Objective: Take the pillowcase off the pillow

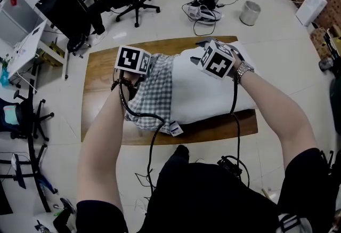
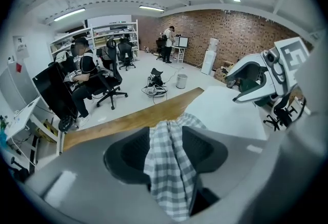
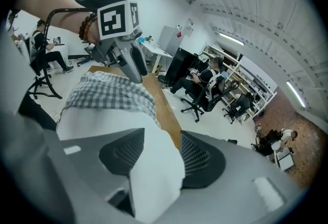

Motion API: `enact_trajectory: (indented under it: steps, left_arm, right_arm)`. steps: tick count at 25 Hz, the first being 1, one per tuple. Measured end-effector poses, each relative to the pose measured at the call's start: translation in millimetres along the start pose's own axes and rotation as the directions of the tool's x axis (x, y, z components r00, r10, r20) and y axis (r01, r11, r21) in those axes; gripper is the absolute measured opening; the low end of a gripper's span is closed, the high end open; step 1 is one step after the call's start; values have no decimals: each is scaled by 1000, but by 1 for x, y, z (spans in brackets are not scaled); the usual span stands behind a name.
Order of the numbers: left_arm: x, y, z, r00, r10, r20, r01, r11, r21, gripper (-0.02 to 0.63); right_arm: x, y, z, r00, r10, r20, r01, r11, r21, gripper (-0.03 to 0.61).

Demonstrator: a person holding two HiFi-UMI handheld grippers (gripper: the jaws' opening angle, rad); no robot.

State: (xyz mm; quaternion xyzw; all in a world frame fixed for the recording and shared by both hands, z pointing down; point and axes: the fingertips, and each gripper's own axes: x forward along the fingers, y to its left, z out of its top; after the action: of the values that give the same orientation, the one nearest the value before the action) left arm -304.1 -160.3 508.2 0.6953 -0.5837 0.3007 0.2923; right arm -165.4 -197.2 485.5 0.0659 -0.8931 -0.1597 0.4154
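Left gripper (image 2: 165, 148) pinched the checked pillowcase (image 1: 152, 93), bunched at 9 o'clock on the pillow (image 1: 208, 93), probably to drag it off — right gripper (image 3: 156, 154) clamped bare pillow near 1 o'clock, likely anchoring it.

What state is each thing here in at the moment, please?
pillow: mostly bare, lying on the table.
pillowcase: partly pulled off, bunched over one end of the pillow.
left gripper: jaws closed on the pillowcase.
right gripper: jaws closed on the pillow.
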Motion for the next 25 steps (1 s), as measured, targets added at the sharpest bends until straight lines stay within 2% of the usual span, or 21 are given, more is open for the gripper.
enact_trajectory:
  steps: [4,7,10,14,20,25]
  left_arm:
    - [19,5,18,996,-72,-45,73,997,28,213]
    - [35,10,28,988,-124,-91,128,991,41,219]
    - [51,19,38,972,-182,-150,190,981,45,229]
    - [73,29,45,942,-243,-230,258,965,37,238]
    - [101,46,56,898,-294,-329,319,947,24,239]
    - [121,58,50,853,-319,-413,357,934,14,239]
  right_arm:
    - [20,-23,5,999,47,-12,-47,997,57,218]
    - [32,-48,12,998,50,-26,-48,996,81,220]
    - [56,-63,13,991,128,-45,-121,982,147,241]
    - [76,-87,18,980,187,-66,-168,961,219,258]
    - [111,-106,13,943,309,-123,-266,922,282,261]
    - [138,-106,9,893,416,-172,-349,881,319,261]
